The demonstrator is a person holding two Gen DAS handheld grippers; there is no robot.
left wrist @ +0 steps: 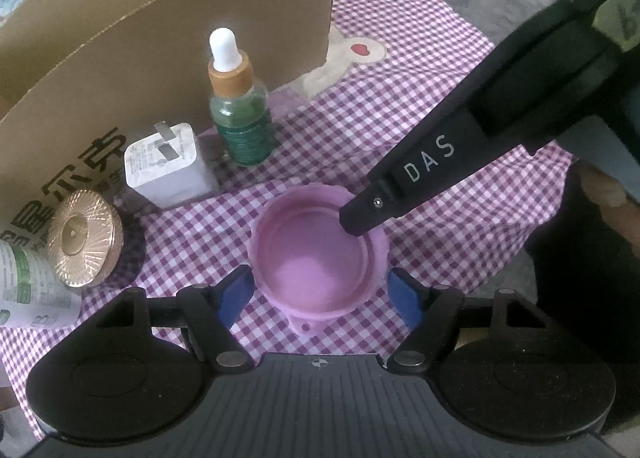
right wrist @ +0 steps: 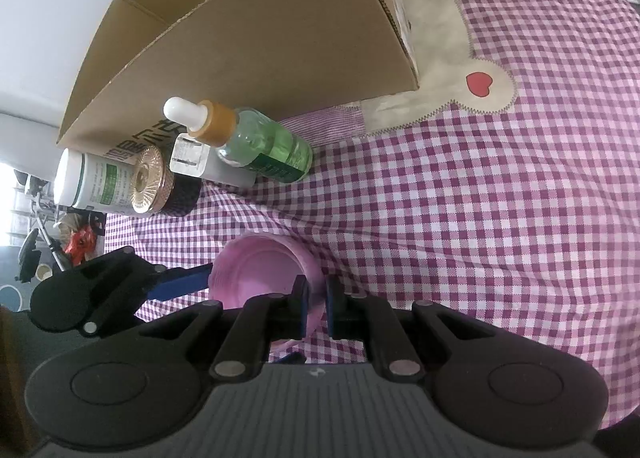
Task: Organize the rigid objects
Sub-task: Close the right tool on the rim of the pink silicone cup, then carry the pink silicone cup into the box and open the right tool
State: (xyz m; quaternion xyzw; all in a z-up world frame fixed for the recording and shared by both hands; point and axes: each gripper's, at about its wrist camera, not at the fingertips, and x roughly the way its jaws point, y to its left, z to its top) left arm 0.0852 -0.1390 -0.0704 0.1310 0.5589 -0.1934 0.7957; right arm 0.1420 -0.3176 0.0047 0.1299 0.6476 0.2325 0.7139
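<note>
A pink plastic cup [left wrist: 316, 258] stands upright on the purple checked cloth [left wrist: 404, 98]. My left gripper [left wrist: 320, 294] is open, one blue pad on each side of the cup low down, and the right pad stands a little off the wall. My right gripper [left wrist: 362, 218] comes down from the upper right and is shut on the cup's far rim. In the right wrist view the cup [right wrist: 256, 270] has its pink wall pinched between the right gripper [right wrist: 316, 298] pads. The left gripper's blue finger [right wrist: 180, 284] lies against the cup's left side.
Lined up along an open cardboard box [left wrist: 160, 38] are a green dropper bottle [left wrist: 240, 118], a white charger plug [left wrist: 168, 170], a gold-lidded jar [left wrist: 84, 238] and a white bottle with a green label [left wrist: 28, 282]. A hand [left wrist: 612, 194] shows at the right edge.
</note>
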